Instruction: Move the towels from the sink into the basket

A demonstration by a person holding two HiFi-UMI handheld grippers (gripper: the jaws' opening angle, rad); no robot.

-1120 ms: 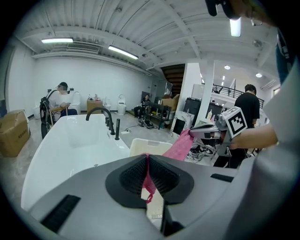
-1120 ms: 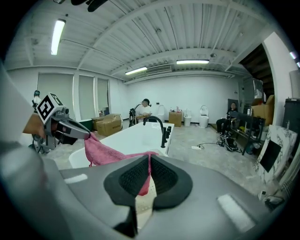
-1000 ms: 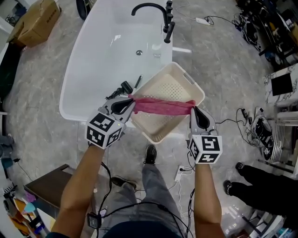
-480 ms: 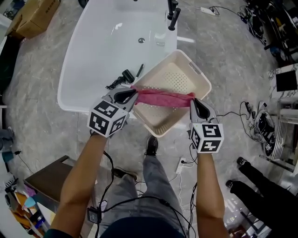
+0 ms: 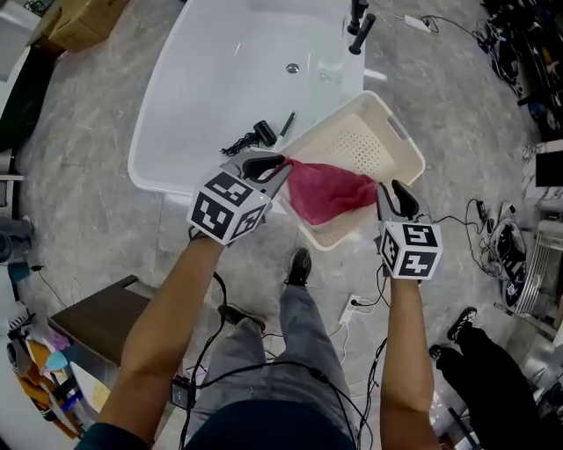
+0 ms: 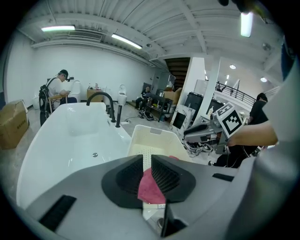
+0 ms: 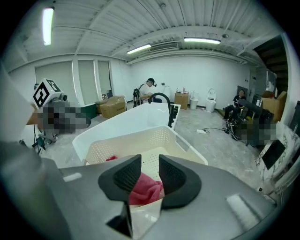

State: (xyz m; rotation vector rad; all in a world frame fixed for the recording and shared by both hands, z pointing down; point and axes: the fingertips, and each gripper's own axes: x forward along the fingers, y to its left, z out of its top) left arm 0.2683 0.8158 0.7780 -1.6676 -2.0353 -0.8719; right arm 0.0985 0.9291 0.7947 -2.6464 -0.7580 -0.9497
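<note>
A red towel (image 5: 325, 193) lies slumped in the near end of the cream basket (image 5: 400, 132), which rests across the white sink's (image 5: 220, 79) rim. My left gripper (image 5: 280, 165) hangs over the basket's left edge. Its jaws have just been opening and stand a narrow gap apart, with the towel's (image 6: 151, 187) corner at their tips but not pinched. My right gripper (image 5: 393, 189) is at the basket's near right edge. Its jaws have just been opening too and stand wide, with the towel (image 7: 143, 190) lying loose below them.
A black faucet (image 5: 359, 22) stands at the sink's far right. Small black items (image 5: 255, 134) lie on the sink's rim left of the basket. A power strip (image 5: 359, 303) and cables are on the floor; another person's legs (image 5: 493, 387) stand at the lower right.
The towel, stretched taut between both grippers before, has dropped into the basket. The right jaws opened and let it go; the left jaws parted slightly. Both grippers sank lower.
</note>
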